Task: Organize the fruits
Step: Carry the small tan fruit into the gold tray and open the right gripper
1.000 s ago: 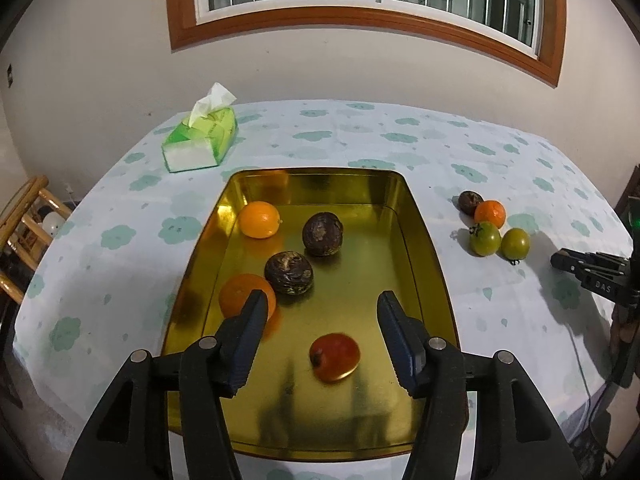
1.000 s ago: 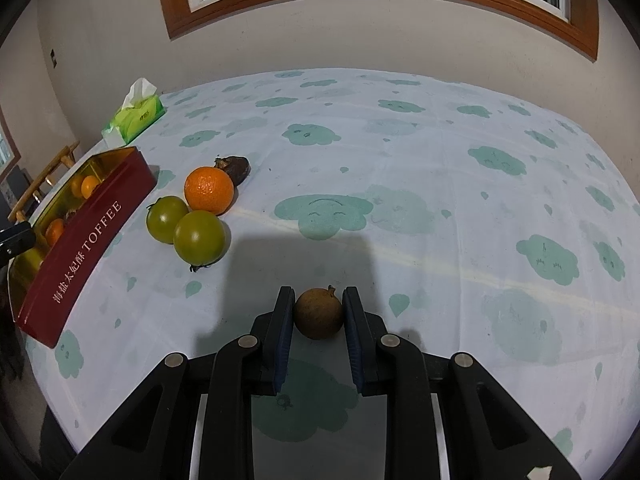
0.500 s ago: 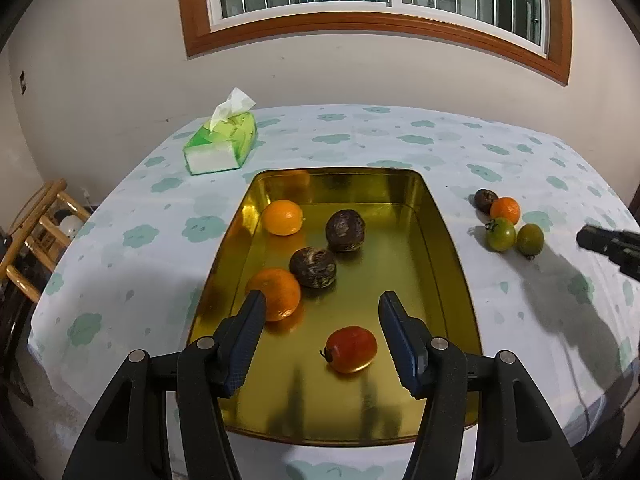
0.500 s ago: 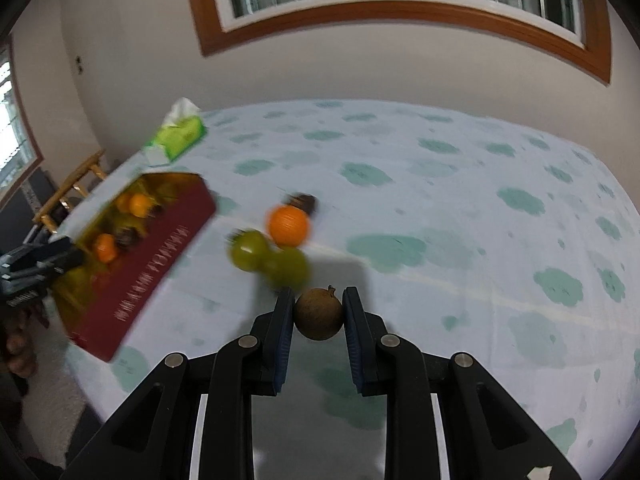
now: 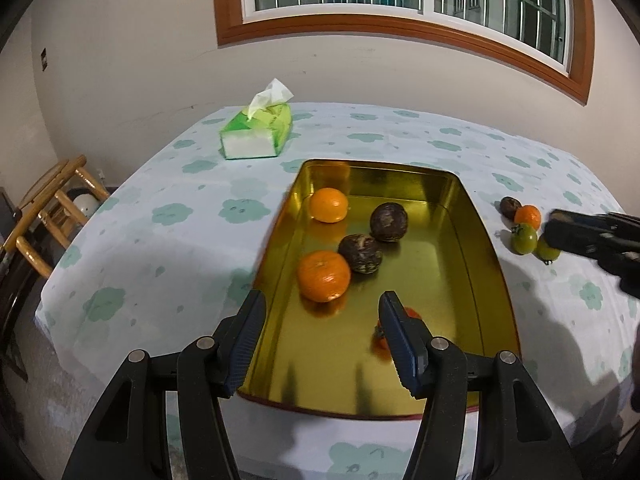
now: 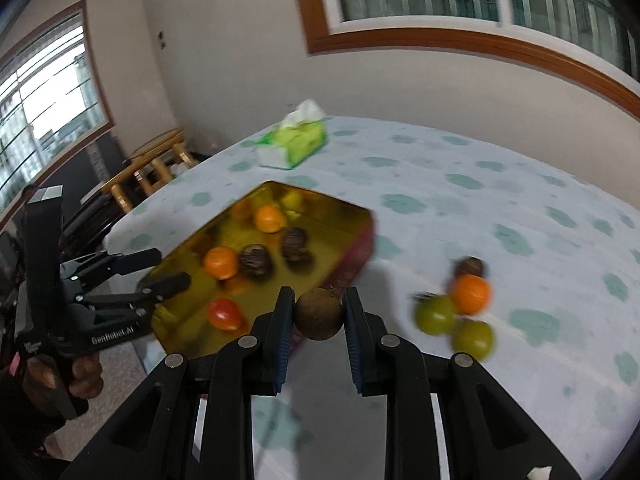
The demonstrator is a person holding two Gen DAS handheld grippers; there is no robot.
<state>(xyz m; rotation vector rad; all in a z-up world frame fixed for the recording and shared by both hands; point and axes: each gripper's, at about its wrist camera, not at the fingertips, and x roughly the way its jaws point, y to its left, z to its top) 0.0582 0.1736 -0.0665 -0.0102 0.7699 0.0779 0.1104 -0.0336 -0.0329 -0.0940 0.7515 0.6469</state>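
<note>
Right wrist view: right gripper (image 6: 316,316) clamps brown fruit (image 6: 319,313), lifted near gold tin (image 5: 472,216). Tin already holds five fruits. Four fruits (image 6: 456,304) remain on tablecloth beside tin. Left gripper (image 5: 320,336) spread, empty, over tin's near end.

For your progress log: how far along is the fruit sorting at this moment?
Done: five fruits lie in the gold tin. In hand: the right gripper grips a brown fruit, near the tin. Left: four fruits on the tablecloth. The left gripper is open, empty.
</note>
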